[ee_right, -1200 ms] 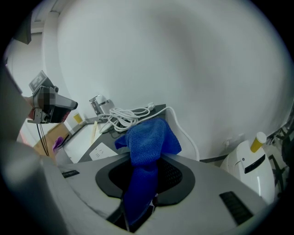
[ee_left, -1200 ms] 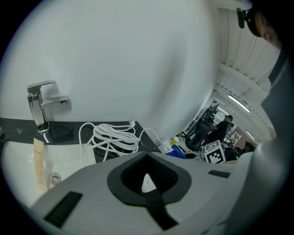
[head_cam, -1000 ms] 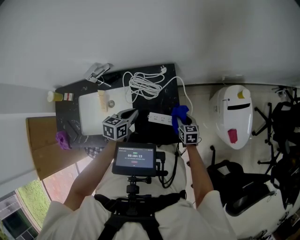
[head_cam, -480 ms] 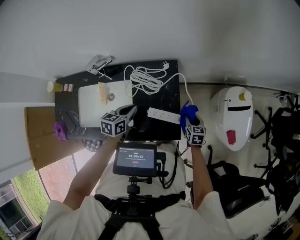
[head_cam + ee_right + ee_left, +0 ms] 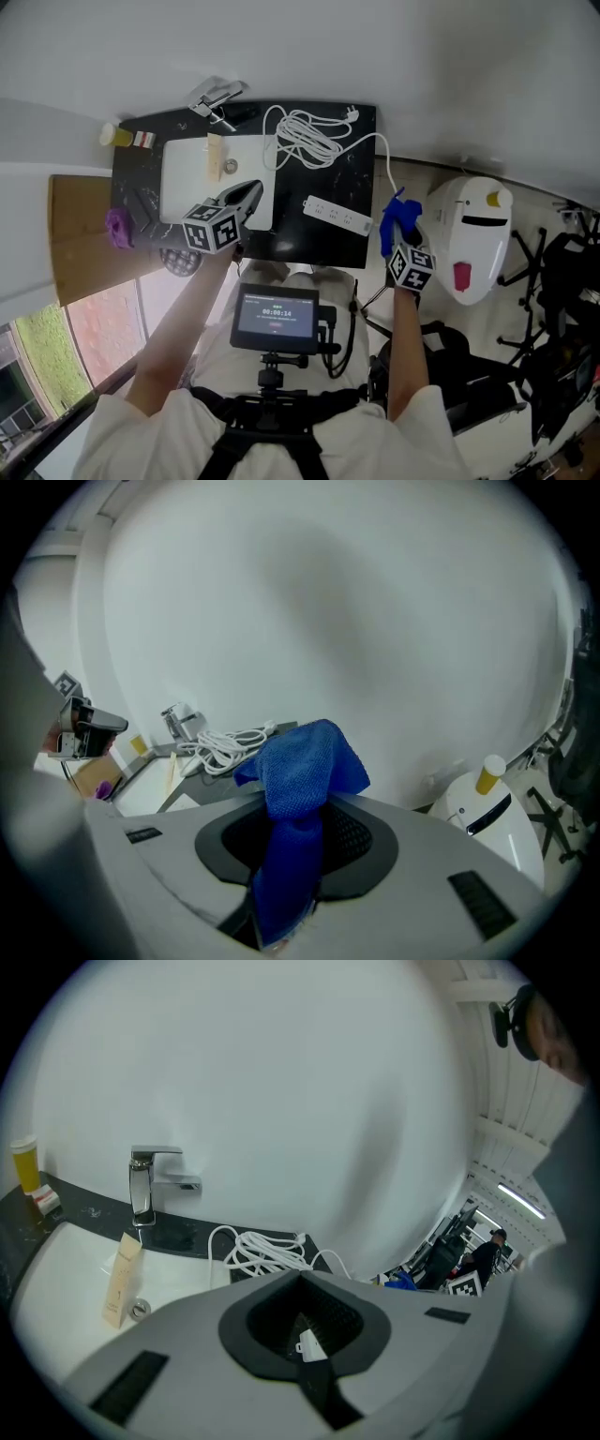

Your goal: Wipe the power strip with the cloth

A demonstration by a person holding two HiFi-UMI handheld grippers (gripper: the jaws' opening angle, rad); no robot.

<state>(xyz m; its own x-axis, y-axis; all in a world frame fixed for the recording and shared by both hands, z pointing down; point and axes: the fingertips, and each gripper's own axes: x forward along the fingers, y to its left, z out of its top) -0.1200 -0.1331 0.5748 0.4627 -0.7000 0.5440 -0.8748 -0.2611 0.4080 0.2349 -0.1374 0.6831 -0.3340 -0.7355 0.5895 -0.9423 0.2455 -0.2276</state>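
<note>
Wiping looks not yet started, by my reading; the power strip [image 5: 337, 216] lies bare on the black desk [image 5: 309, 246], toward its right front corner; the blue cloth [image 5: 392, 217] hangs just past the desk's right edge, near the strip but apart from it; the whole pass is left. Right tongs [image 5: 292, 860] are clamped on the cloth, arm stretched forward; left tongs [image 5: 251, 192] are closed, empty, poised over the sink [image 5: 187, 192] rim.

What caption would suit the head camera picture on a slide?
Seen from overhead, the right gripper holds a blue cloth just off the black counter where the white power strip lies.
</note>
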